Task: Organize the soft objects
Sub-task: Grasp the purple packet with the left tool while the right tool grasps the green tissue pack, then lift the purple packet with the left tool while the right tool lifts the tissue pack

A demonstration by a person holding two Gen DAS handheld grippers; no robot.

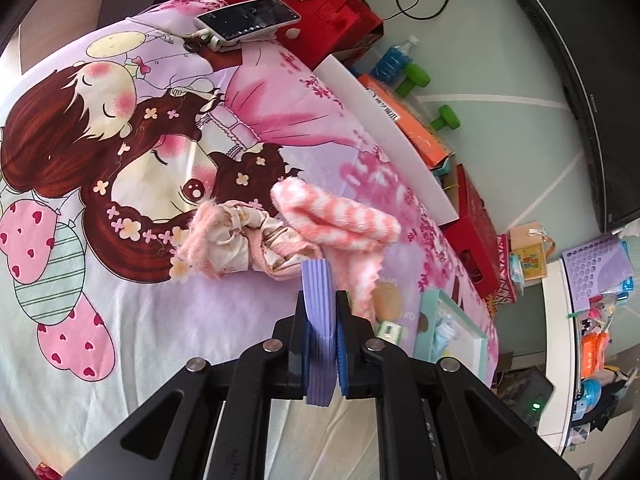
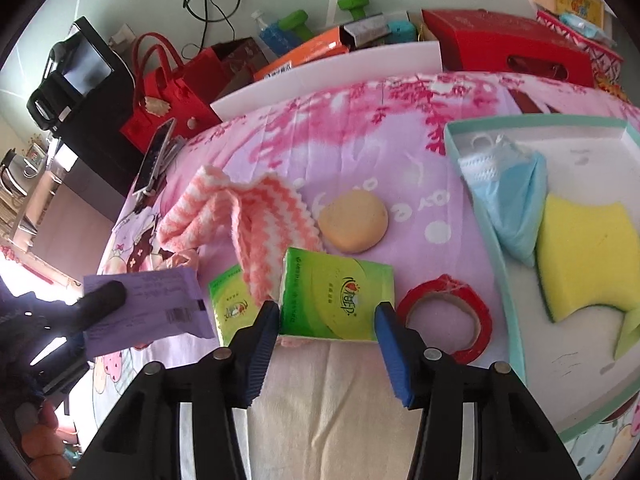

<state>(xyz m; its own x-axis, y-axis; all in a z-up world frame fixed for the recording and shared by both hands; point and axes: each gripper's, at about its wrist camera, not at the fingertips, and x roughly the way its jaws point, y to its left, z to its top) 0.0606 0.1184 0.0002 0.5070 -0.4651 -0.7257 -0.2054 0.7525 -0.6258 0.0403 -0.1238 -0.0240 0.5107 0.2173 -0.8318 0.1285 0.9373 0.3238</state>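
Note:
My left gripper (image 1: 322, 298) is shut on a purple packet (image 1: 318, 344), seen edge-on and lifted off the bed; in the right wrist view the purple packet (image 2: 160, 308) hangs at the left. Just past it lie a pink-and-white striped cloth (image 1: 344, 220) and a crumpled cream-and-pink cloth (image 1: 236, 240). My right gripper (image 2: 328, 309) straddles a green tissue packet (image 2: 336, 296) that rests on the bedsheet, both blue pads against its sides. The striped cloth (image 2: 240, 216) drapes over a second green packet (image 2: 230, 304). A teal tray (image 2: 496, 248) at the right holds a blue face mask (image 2: 512, 200) and a yellow sponge (image 2: 588, 256).
A round tan sponge (image 2: 354, 222) and a red tape roll (image 2: 444, 316) lie between the packets and the tray. A phone (image 1: 248, 18) sits at the bed's far end. Red bags, boxes, green dumbbells (image 1: 414, 78) and cables crowd the floor beyond a white board (image 1: 400, 140).

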